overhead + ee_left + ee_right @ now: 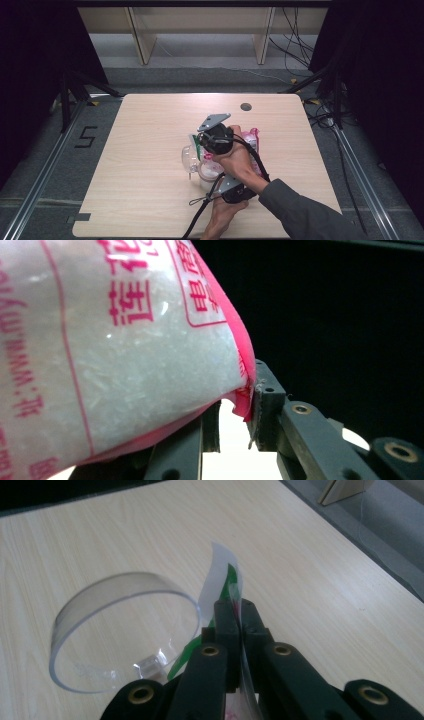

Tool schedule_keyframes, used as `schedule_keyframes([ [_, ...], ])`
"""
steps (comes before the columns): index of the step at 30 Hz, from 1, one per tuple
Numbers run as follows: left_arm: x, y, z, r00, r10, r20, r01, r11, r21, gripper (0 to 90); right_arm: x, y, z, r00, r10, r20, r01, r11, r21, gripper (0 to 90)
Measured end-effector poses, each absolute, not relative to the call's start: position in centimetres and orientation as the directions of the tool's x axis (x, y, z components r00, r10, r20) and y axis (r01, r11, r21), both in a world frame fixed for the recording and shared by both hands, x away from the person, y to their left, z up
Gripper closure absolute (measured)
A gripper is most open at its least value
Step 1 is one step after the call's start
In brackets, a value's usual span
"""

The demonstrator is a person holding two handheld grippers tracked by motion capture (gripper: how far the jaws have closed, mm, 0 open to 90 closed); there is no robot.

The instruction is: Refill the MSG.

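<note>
A plastic bag (125,355) of white crystals with pink print is held up off the table. My left gripper (235,410) is shut on the bag's pink lower edge. My right gripper (236,607) is shut on a thin clear and green flap (222,575) of the bag. A clear cup (120,585) stands just left of that flap. In the high view the bag (252,142) sits between both hands, the cup (189,159) lies to its left, the right gripper (202,142) is above the cup, and the left gripper (231,190) is below the bag.
The wooden table (150,190) has a round grommet hole (245,106) near its far edge. Behind the table stand pale shelf legs (142,45). Cables (300,50) lie on the floor at the right. Dark curtains flank both sides.
</note>
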State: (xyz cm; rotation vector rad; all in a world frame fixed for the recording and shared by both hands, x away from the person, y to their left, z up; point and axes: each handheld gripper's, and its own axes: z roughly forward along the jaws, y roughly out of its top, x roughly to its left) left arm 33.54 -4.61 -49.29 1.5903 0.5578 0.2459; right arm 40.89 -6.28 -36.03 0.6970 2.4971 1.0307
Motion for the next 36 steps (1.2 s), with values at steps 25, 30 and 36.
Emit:
schedule_keyframes([
  [25,33.8,-5.2,-49.6,0.854,0.491,-0.173,0.196,0.005,0.981,77.0,41.2,-6.9,-36.1,-0.808,0.580,-0.109,0.323,0.589,0.741,90.0],
  [30,33.8,-5.3,-49.8,0.856,0.485,-0.176,0.206,-0.008,0.979,76.9,41.2,-7.5,-36.1,-0.805,0.588,-0.076,0.340,0.563,0.753,90.0],
  [36,33.6,-5.3,-50.3,0.838,0.516,-0.175,0.222,-0.031,0.974,76.8,41.3,-8.5,-36.0,-0.800,0.598,-0.049,0.346,0.526,0.777,90.0],
])
